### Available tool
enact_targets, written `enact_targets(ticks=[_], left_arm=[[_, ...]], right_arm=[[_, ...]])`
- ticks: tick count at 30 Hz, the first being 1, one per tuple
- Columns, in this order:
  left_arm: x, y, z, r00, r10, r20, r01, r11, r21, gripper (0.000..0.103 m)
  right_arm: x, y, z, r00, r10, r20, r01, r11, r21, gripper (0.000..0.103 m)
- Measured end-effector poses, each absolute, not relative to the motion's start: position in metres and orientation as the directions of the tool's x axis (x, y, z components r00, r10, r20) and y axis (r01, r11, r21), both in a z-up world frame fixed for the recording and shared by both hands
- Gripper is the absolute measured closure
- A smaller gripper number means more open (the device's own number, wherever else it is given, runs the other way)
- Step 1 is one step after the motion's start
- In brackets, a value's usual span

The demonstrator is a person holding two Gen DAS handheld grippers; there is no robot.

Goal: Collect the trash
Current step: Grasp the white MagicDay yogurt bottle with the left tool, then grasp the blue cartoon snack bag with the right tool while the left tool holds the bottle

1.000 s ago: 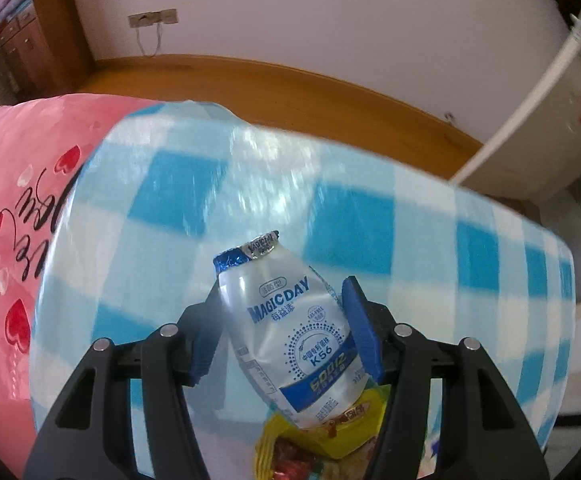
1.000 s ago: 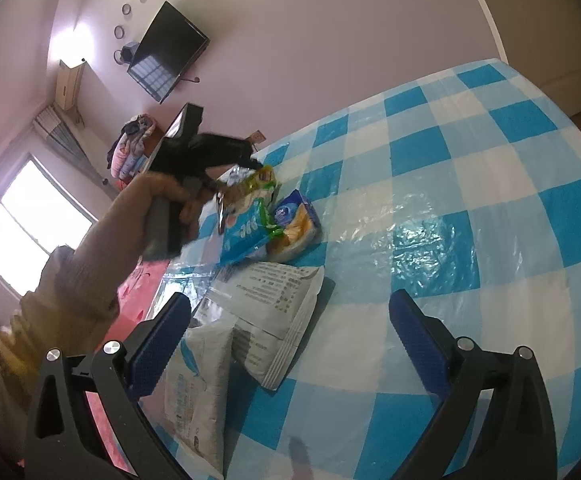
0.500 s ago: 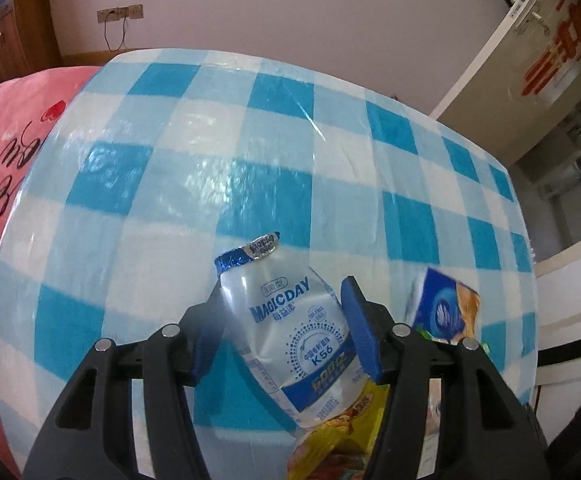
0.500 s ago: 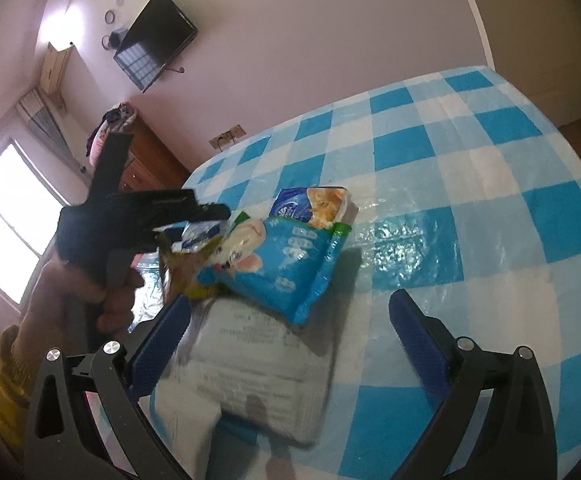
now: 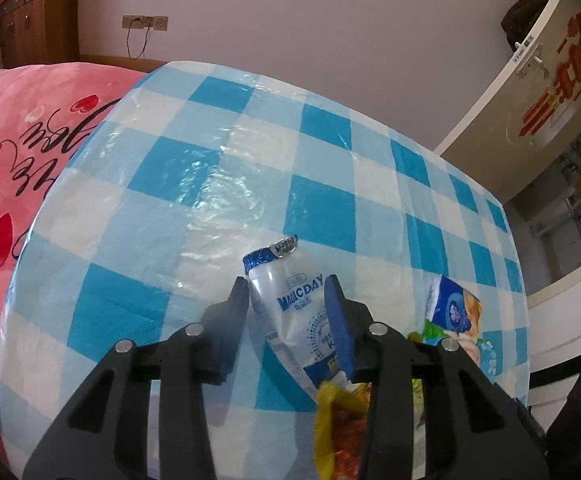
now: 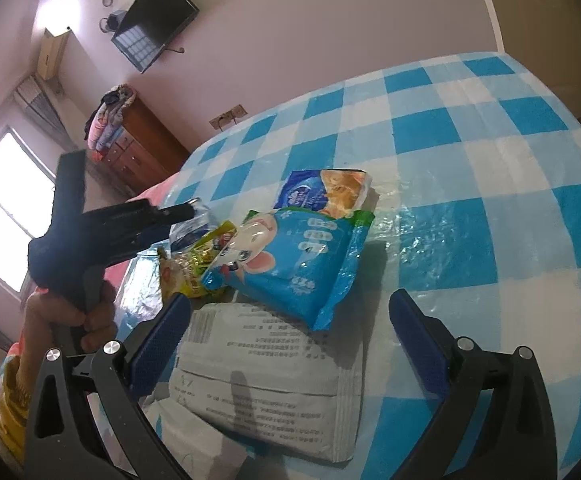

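Note:
A white plastic drink bottle point(image 5: 290, 312) with a blue foil lid is squeezed between the blue pads of my left gripper point(image 5: 287, 284), whose jaws are closing on it. Beneath it lies a yellow snack wrapper point(image 5: 338, 420). In the right wrist view a hand holds that left gripper point(image 6: 186, 210) at the left, beside a blue snack bag point(image 6: 290, 256). My right gripper point(image 6: 290, 300) stands open and empty above a white printed packet point(image 6: 266, 376). A blue tissue pack point(image 6: 326, 192) lies behind the snack bag.
The trash sits on a round table with a blue and white checked cover point(image 5: 170, 200). A pink blanket with red hearts point(image 5: 18, 152) lies left of it. A door point(image 5: 530, 80) stands at the far right, and a wooden dresser point(image 6: 138, 140) is by the wall.
The left jaws have narrowed and now pinch the bottle. The left hand has travelled across the table with it, bringing the tissue pack into its view. The right gripper has barely moved.

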State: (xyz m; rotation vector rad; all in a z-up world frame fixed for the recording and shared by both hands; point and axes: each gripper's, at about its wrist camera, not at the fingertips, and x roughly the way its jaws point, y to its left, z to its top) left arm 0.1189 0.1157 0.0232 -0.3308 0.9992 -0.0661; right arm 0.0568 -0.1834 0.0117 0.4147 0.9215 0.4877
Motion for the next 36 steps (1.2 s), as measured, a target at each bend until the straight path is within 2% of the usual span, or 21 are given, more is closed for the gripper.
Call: enact_targets(ticks=[5, 7, 9, 11, 16, 24, 30, 33, 36], left_arm=[[0.116, 0.115, 0.023, 0.543, -0.198, -0.816, -0.082, 0.954, -0.287, 0.059], [0.116, 0.112, 0.025, 0.543, -0.184, -0.819, -0.081, 0.96, -0.27, 0.05], [0.115, 0.109, 0.027, 0.547, -0.159, -0.822, -0.089, 0.965, -0.246, 0.035], [0.115, 0.105, 0.026, 0.548, -0.14, -0.825, -0.096, 0.969, -0.228, 0.031], [0.122, 0.092, 0.015, 0.508, -0.129, -0.852, -0.078, 0.978, -0.194, 0.03], [0.131, 0.074, 0.011, 0.516, -0.005, -0.857, -0.071, 0.996, -0.048, 0.03], [0.13, 0.069, 0.009, 0.534, 0.034, -0.845, -0.058, 0.998, 0.003, 0.03], [0.129, 0.069, 0.009, 0.537, 0.034, -0.843, -0.056, 0.998, 0.005, 0.031], [0.128, 0.07, 0.009, 0.543, 0.031, -0.839, -0.061, 0.998, -0.002, 0.033]], right_arm=[[0.059, -0.174, 0.015, 0.474, 0.607, -0.637, -0.259, 0.788, 0.558, 0.006], [0.055, -0.166, 0.022, 0.473, 0.602, -0.643, -0.283, 0.795, 0.536, 0.006], [0.051, -0.16, 0.027, 0.463, 0.611, -0.642, -0.307, 0.79, 0.53, 0.006], [0.045, -0.154, 0.031, 0.448, 0.623, -0.641, -0.33, 0.782, 0.529, 0.006], [0.028, -0.138, 0.038, 0.377, 0.681, -0.628, -0.424, 0.73, 0.536, 0.006], [0.048, -0.146, 0.042, 0.534, 0.505, -0.678, -0.401, 0.857, 0.323, 0.006], [0.07, -0.134, 0.024, 0.516, 0.49, -0.702, -0.422, 0.859, 0.289, 0.006], [0.073, -0.128, 0.019, 0.505, 0.482, -0.716, -0.436, 0.858, 0.27, 0.025], [0.074, -0.122, 0.012, 0.495, 0.464, -0.734, -0.449, 0.86, 0.242, 0.025]])
